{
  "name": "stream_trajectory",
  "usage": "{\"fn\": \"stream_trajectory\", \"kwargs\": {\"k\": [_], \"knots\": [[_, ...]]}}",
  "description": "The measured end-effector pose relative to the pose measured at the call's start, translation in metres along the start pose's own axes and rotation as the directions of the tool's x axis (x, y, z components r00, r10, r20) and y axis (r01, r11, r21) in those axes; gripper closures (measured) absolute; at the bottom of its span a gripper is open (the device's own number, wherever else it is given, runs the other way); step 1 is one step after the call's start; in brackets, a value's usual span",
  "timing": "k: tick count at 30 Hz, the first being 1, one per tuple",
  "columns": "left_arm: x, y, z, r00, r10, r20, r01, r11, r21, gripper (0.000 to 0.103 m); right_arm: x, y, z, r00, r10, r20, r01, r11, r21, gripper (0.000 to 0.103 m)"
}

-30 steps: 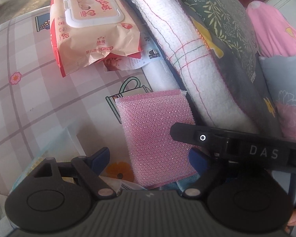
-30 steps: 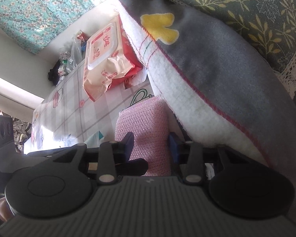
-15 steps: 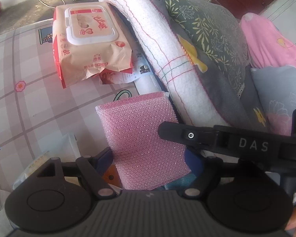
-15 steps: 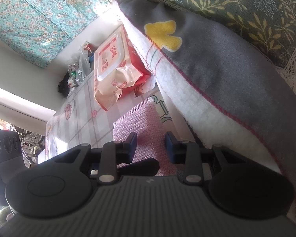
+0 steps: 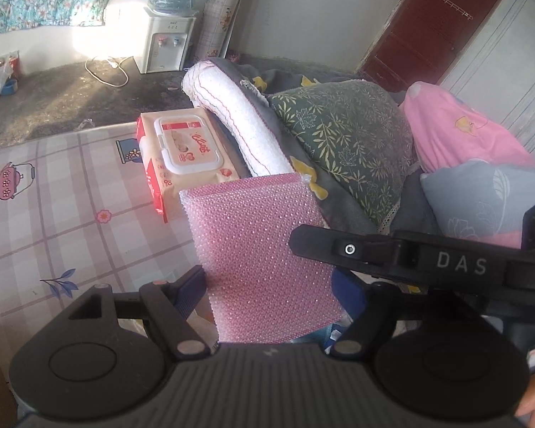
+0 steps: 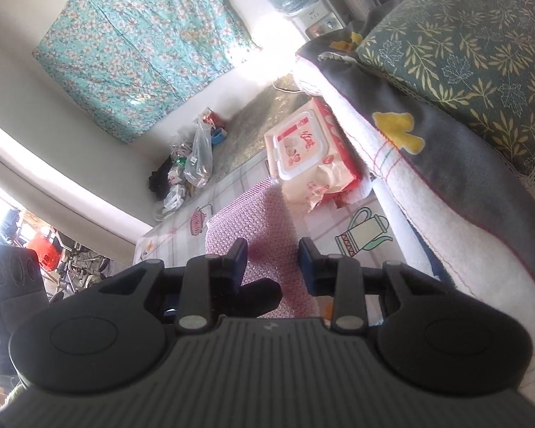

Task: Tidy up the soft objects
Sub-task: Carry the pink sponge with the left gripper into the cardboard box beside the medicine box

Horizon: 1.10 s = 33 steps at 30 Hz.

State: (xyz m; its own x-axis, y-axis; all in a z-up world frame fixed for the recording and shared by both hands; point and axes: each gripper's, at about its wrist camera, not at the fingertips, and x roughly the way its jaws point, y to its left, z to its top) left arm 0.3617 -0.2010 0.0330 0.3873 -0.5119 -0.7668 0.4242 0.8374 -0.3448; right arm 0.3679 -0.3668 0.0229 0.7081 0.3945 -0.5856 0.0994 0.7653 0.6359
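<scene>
A pink textured sponge cloth [image 5: 260,249] is held up off the table between the fingers of my left gripper [image 5: 271,287], which is shut on its lower part. It also shows in the right wrist view [image 6: 253,228]. My right gripper [image 6: 273,255] has its fingers on either side of the same cloth with a gap showing; whether it grips is unclear. One black finger [image 5: 339,248] of the right gripper crosses the left wrist view. A folded white and grey blanket [image 5: 246,125] lies just right of the cloth.
A wet wipes pack [image 5: 182,149] lies on the checked tablecloth [image 5: 53,214] behind the cloth. A green leaf-print pillow [image 5: 346,142], a pink pillow [image 5: 463,132] and a grey-blue pillow [image 5: 481,196] are piled at the right. A water dispenser [image 5: 167,35] stands on the floor beyond.
Both grippers have risen and tilted up, lifting the pink cloth off the table. The room beyond has come into view.
</scene>
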Motion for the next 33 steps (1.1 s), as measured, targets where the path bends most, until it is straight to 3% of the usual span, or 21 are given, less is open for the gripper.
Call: {"fn": "stream_trajectory", "kwargs": {"k": [10,16,21,26,33], "knots": [[-0.097,0.027,-0.033,0.997,0.031,0.075,-0.028,0.999,-0.042,0.026,-0.050,0.080,-0.041,0.996,0.084,-0.004,-0.084,0.993,-0.081,0.071],[-0.165,0.074,-0.068,0.987,0.123,0.105,-0.111,0.987,-0.114,0.026,-0.049,0.150,-0.082,0.985,0.156,-0.072,-0.165,0.975,-0.147,0.071],[-0.210,0.125,-0.098,0.969,0.224,0.104,-0.202,0.960,-0.193,0.026,-0.022,0.213,-0.120,0.961,0.216,-0.174,-0.247,0.951,-0.185,0.071],[-0.240,0.186,-0.130,0.949,0.308,0.066,-0.276,0.916,-0.291,0.026,0.019,0.277,-0.167,0.926,0.239,-0.293,-0.305,0.930,-0.204,0.070],[-0.242,0.259,-0.157,0.947,0.321,-0.005,-0.297,0.871,-0.391,0.028,0.080,0.331,-0.217,0.902,0.183,-0.392,-0.291,0.927,-0.237,0.070]]}}
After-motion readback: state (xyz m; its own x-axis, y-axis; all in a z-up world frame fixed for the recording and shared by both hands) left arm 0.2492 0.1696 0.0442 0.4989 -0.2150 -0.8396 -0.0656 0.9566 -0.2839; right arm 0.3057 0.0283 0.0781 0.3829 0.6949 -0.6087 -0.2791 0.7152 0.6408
